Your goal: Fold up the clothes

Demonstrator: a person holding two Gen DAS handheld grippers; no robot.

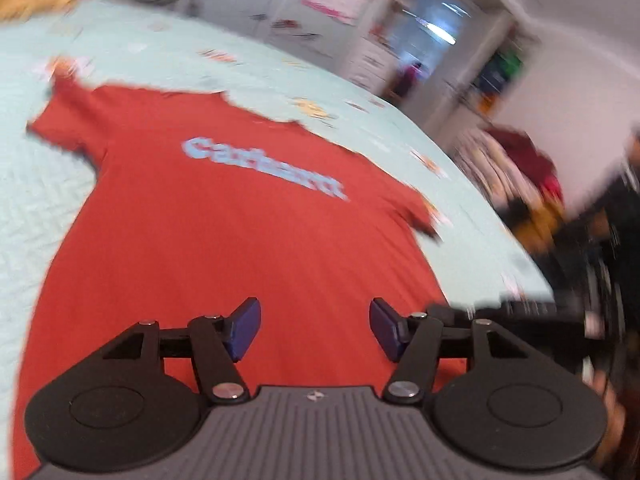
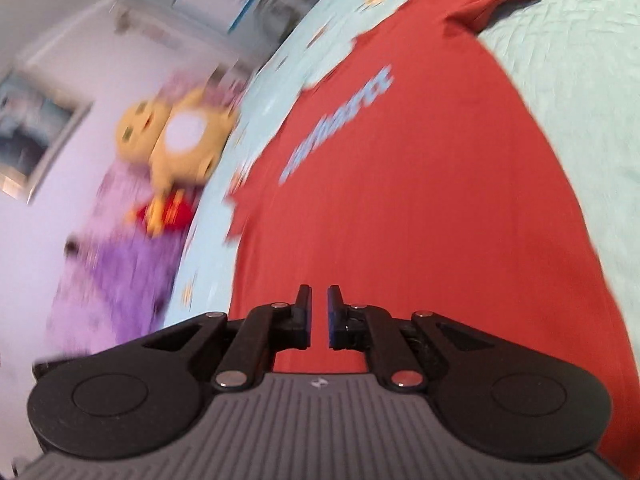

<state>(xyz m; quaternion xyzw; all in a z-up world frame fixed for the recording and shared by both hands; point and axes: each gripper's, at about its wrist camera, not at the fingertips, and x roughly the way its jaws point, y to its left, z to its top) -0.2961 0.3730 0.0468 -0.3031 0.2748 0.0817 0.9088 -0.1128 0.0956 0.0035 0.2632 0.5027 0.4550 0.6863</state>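
The left hand-held gripper is hanging wide open and holding nothing; the right hand-held gripper is showing only a narrow gap, also with nothing in it. Both are hovering over the near hem of the red T-shirt, which is lying spread flat, print up, on the pale green bed. It looks light, limp cotton; pinching hem corners or shoulders should suit.

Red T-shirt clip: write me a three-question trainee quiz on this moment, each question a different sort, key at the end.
1. True or false: the red T-shirt lies spread flat on the pale green bedspread.
2. Which claw is wider open? A) left claw B) right claw
3. Fill in: the lettering on the shirt is light ____.

Key: 1 true; 2 A; 3 blue. Neither claw holds fabric.
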